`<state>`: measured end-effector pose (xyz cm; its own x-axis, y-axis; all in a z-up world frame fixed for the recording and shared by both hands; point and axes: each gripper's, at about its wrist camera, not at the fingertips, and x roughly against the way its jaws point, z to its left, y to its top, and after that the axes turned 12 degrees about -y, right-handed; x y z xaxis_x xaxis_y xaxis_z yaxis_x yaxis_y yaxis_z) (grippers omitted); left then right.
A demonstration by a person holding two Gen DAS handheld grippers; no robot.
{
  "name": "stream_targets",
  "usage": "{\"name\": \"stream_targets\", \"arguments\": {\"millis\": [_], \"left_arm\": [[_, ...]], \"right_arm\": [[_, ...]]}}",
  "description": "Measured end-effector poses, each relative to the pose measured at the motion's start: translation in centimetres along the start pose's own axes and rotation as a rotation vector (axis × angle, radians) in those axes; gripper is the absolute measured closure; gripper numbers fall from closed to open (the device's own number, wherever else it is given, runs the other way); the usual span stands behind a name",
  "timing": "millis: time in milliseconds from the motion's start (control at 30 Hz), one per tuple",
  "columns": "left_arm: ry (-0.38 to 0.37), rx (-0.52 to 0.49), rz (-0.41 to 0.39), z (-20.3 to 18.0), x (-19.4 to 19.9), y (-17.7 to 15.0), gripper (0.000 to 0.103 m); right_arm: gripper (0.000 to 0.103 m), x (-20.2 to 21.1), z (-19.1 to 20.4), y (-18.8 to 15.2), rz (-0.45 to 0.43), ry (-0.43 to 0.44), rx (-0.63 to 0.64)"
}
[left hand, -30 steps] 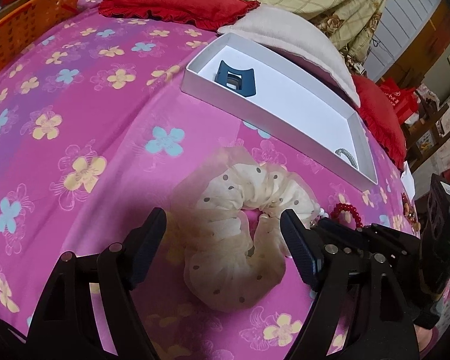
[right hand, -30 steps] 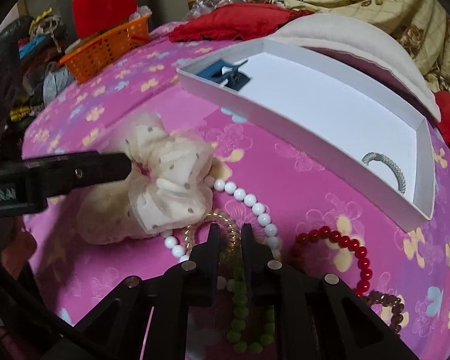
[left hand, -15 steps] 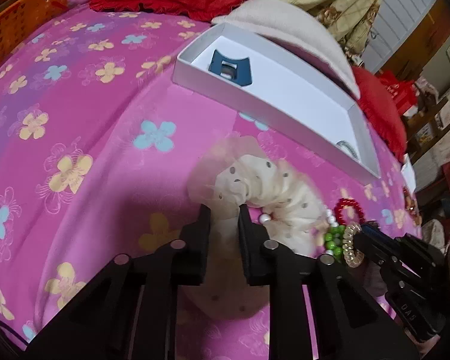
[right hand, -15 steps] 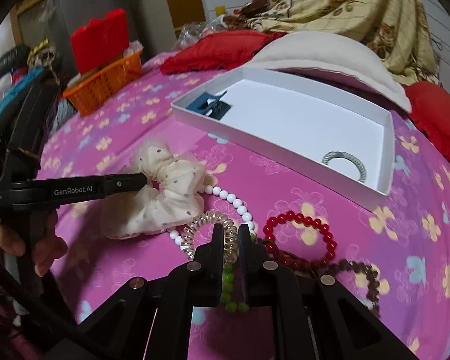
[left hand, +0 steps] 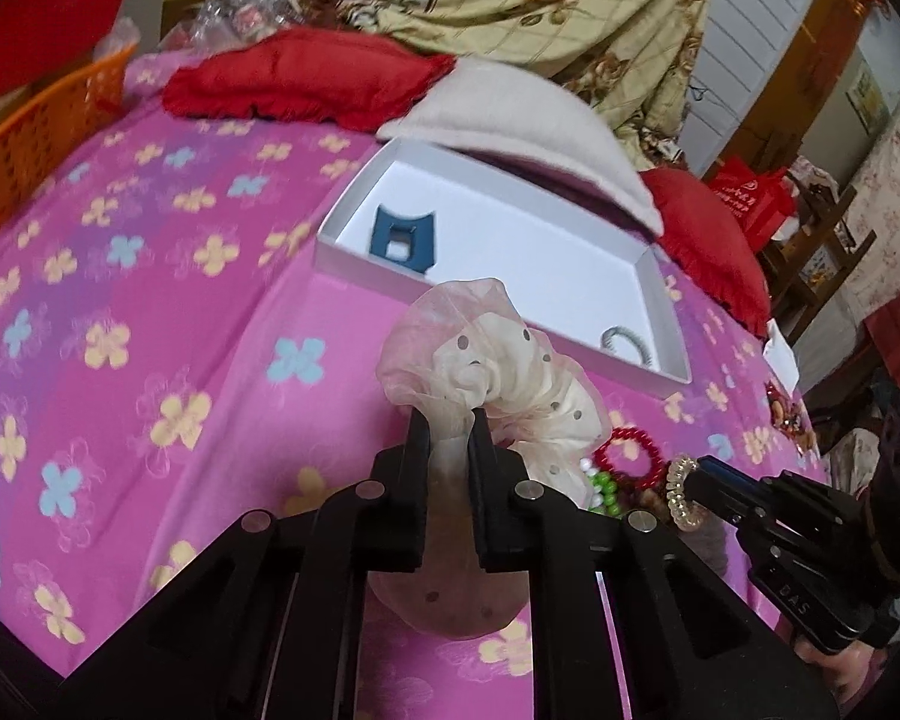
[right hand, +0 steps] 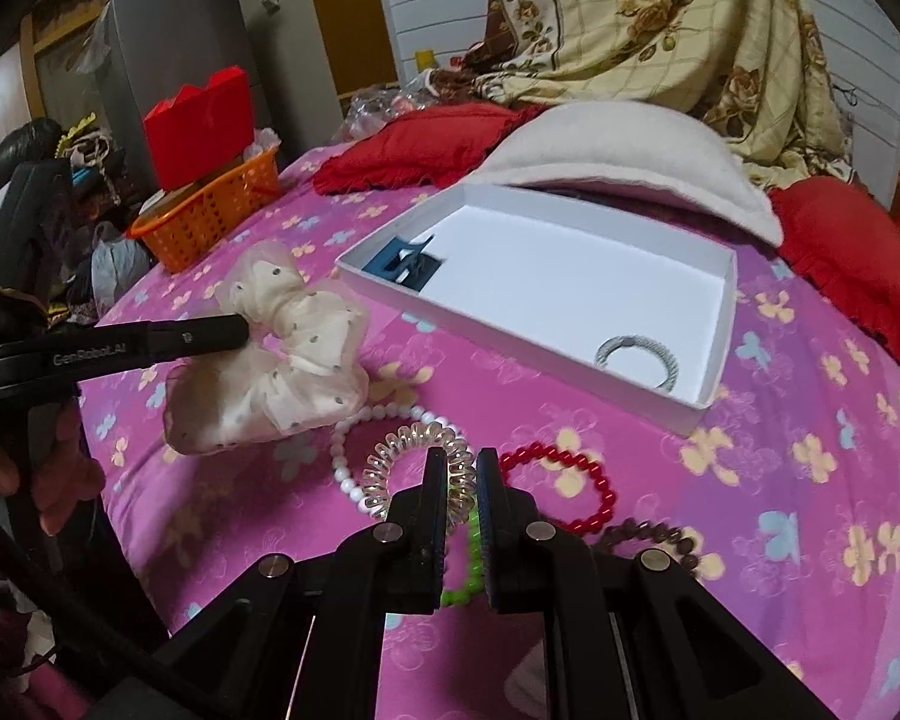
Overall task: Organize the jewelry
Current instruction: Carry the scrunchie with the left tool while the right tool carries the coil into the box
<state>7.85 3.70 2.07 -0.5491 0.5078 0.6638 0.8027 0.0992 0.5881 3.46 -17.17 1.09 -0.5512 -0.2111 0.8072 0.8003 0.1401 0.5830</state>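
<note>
My left gripper (left hand: pixel 450 420) is shut on a cream dotted scrunchie (left hand: pixel 498 372) and holds it above the pink bedspread; it also shows in the right wrist view (right hand: pixel 288 354). My right gripper (right hand: pixel 462 468) is shut on a clear gold spiral hair tie (right hand: pixel 414 456), lifted off the bed, and shows in the left wrist view (left hand: pixel 684 492). A white tray (right hand: pixel 510 336) beyond holds a blue hair claw (right hand: pixel 402 261) and a grey hair tie (right hand: pixel 636 357). White (right hand: pixel 354 450), red (right hand: pixel 576 480), green (right hand: pixel 468 576) and brown (right hand: pixel 660 537) bead bracelets lie on the bed.
An orange basket (right hand: pixel 210 222) with a red box stands at the far left. Red cushions (right hand: pixel 426 144) and a white pillow (right hand: pixel 630 162) lie behind the tray. The bed's edge drops off at the left, by the hand holding the left gripper.
My left gripper closed on the scrunchie and lifted it toward the tray. My right gripper, shut on the spiral hair tie, raised it off the bed.
</note>
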Motion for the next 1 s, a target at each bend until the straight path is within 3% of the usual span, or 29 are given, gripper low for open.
{"name": "stream_targets", "arguments": {"millis": [367, 1000], "left_arm": [[0.020, -0.085, -0.027, -3.0, -1.6, 4.1, 0.093], [0.055, -0.149, 0.024, -5.2, -10.2, 10.2, 0.093]], "right_arm": [[0.094, 0.7, -4.5, 3.1, -0.027, -0.085, -0.043], [0.094, -6.2, -10.7, 7.2, 0.049, -0.175, -0.089]]}}
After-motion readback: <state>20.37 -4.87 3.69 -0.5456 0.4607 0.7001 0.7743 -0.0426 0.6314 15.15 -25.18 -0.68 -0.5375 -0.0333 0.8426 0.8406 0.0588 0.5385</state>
